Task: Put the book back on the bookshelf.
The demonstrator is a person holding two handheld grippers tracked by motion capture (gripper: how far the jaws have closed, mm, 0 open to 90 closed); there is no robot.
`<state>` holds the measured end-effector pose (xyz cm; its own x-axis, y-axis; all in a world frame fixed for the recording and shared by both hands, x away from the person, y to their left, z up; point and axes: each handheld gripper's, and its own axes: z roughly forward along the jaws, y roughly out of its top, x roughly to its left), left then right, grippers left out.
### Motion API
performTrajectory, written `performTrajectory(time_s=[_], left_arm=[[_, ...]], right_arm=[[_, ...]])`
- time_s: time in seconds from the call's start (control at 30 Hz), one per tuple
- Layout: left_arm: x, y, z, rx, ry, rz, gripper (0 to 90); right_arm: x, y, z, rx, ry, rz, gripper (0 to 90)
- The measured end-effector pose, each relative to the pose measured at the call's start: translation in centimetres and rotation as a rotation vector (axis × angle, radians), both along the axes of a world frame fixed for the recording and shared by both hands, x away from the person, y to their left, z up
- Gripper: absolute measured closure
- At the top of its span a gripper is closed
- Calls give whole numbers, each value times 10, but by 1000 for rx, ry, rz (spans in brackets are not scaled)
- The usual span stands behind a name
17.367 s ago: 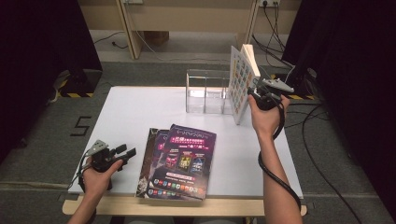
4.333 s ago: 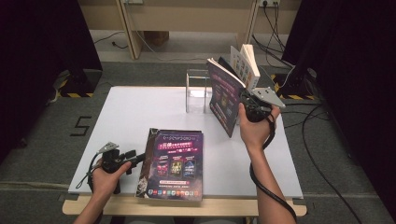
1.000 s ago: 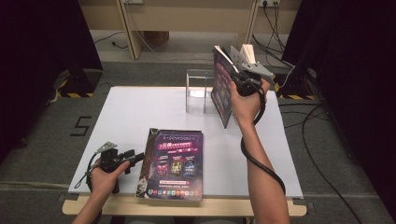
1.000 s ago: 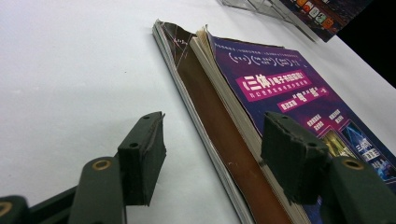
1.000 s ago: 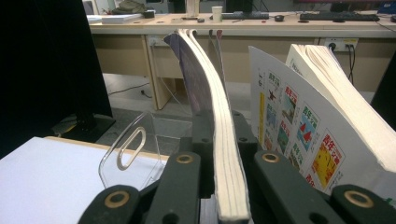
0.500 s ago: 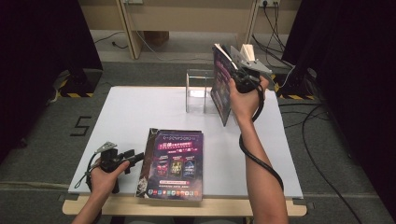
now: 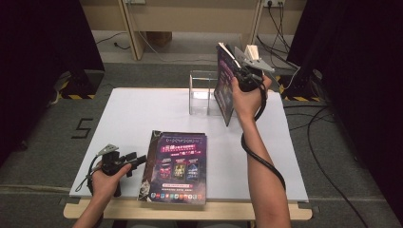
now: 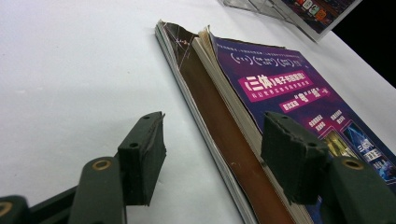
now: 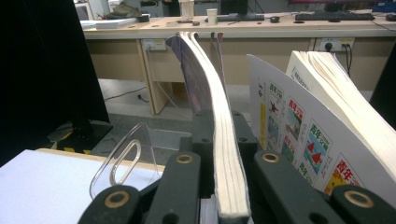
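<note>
Held book point(image 7: 224, 85): upright in my right claw point(image 7: 243, 76), at the far right of the tabletop point(image 7: 142, 114), just beside the clear rack point(image 7: 202, 92); its lower corner is at or just above the tabletop.
Look: purple glossy cover, thick block of cream pages point(image 9: 224, 140), bowing slightly above the grip.
Right claw: pinching the book, jaws pressed on both faces of the page block.
Risk, slip: I hold it near one edge only, so I judge it could pivot or slide out if the grip eases.
Risk, rack: the rack is light plastic; a nudge from the book's corner could shove or tip it.
Risk, neighbour: a white book point(image 9: 299, 126) already stands just beside mine; crowding could push it over.
Risk, pages: the cover could catch on a divider and fold.
Flat book point(image 7: 176, 166): lies cover up at the near edge, with a second one point(image 8: 187, 70) under it.
Left claw point(image 7: 135, 159): spread and empty, low over the tabletop, jaws either side of the stack's spine edge, not touching it.
</note>
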<state>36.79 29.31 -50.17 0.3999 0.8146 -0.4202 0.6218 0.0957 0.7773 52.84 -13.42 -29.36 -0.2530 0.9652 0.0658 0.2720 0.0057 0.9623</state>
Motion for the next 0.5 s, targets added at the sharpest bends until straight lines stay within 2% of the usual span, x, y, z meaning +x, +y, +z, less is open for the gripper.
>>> performTrajectory(time_s=[0.5], left_arm=[[0,1,0,1,-1,0,387]], right_arm=[[11,2,2,11,-3,-19,845]])
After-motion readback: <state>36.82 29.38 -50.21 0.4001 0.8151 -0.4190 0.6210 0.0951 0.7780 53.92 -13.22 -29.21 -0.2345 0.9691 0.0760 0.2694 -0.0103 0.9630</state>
